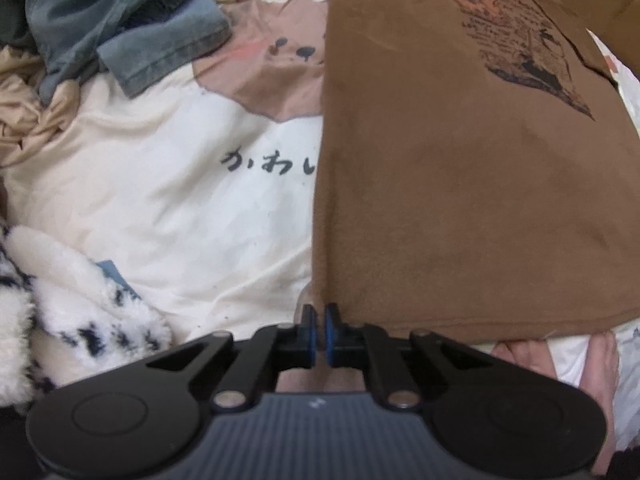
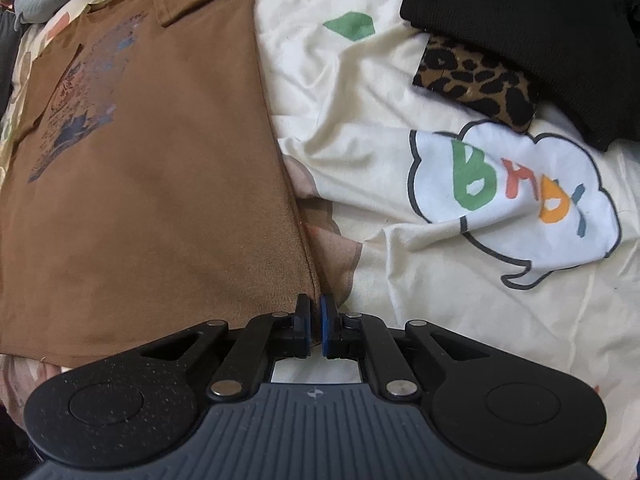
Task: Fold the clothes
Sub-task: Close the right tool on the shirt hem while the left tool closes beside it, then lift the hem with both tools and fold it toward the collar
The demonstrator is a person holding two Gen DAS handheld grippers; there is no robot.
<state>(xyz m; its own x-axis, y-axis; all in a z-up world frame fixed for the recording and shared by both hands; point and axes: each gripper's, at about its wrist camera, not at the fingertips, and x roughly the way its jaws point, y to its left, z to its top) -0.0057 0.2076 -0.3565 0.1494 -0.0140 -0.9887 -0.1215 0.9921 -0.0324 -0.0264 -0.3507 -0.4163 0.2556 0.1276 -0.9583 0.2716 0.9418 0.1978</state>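
Where the two views meet, a brown shirt (image 1: pixel 460 184) lies spread flat on a cream printed bedsheet (image 1: pixel 168 216), collar at the far end and hem toward the cameras. Its cloth looks soft and matte, and a dark printed graphic (image 1: pixel 524 44) of script and figures sits on the chest. The body is already narrowed, with long straight side edges running away from each camera.

From the left wrist, the shirt's left edge drops in a nearly straight line to the near corner. Bare sheet with dark lettering lies open beside it. Farther off, grey-blue clothes (image 1: pixel 120 20) are heaped at the top left, and a fluffy white spotted fabric (image 1: pixel 80 320) sits at the lower left. From the right wrist, the shirt's right edge runs down likewise, with open sheet beside it bearing a cloud-shaped print (image 2: pixel 516 200). A black knit garment (image 2: pixel 540 32) and a leopard-print piece (image 2: pixel 476 80) lie at the far right, well apart from the shirt.

The left tool (image 1: pixel 319 334) has its blue pads drawn together on the shirt's near left corner, cloth pinched between them. The right tool (image 2: pixel 316 328) is likewise clamped, its pads nipping the near right corner at the hem.
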